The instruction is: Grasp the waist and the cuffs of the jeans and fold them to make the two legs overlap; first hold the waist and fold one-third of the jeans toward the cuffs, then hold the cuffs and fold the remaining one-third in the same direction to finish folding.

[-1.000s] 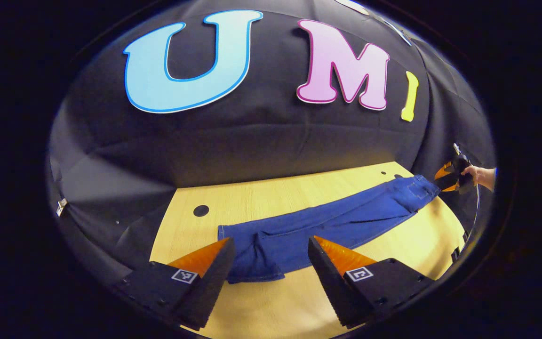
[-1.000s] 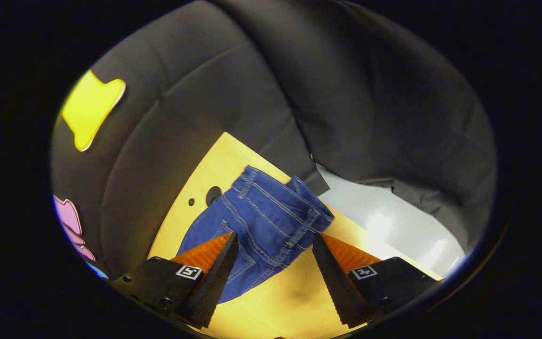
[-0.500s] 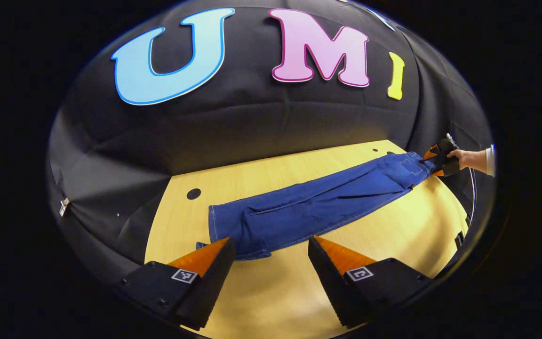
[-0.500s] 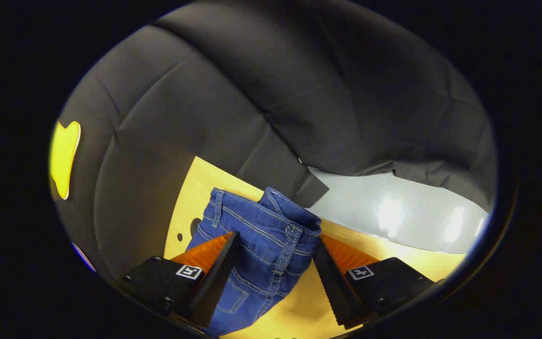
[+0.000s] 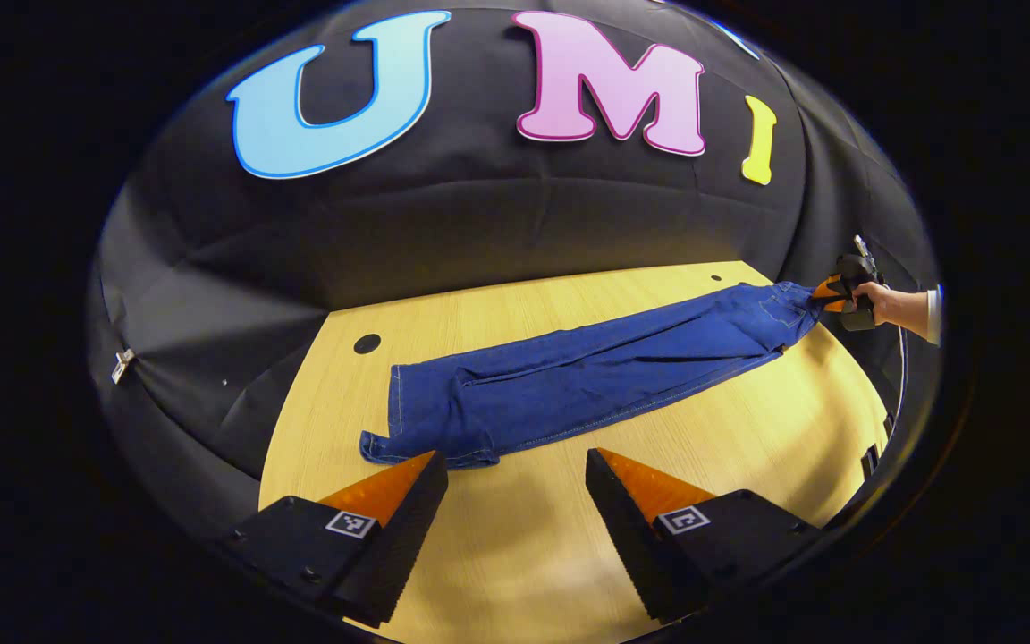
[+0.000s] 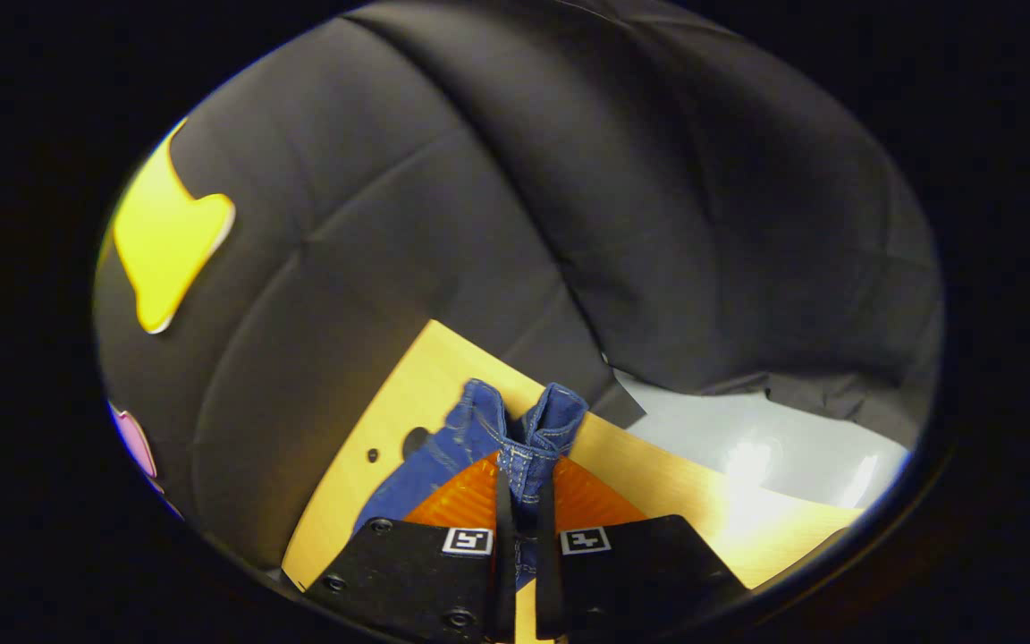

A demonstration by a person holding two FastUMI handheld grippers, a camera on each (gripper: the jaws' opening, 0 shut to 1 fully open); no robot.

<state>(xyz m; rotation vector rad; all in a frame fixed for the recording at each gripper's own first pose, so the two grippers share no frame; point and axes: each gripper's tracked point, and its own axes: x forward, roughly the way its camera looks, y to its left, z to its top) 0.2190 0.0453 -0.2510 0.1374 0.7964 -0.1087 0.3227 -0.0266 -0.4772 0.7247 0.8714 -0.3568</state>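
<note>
Pinching the waist [image 6: 528, 434] of the jeans [image 5: 586, 380] in my right gripper [image 6: 524, 537] to fold; my left gripper [image 5: 515, 501] hangs spread near the cuffs [image 5: 408, 429].

near side: bare tabletop [image 5: 515, 555] before the jeans [image 5: 586, 380] | far side: bare strip up to the booth wall [image 5: 479, 233] | obstacle: right gripper [image 5: 823, 291] clamping the waist
</note>
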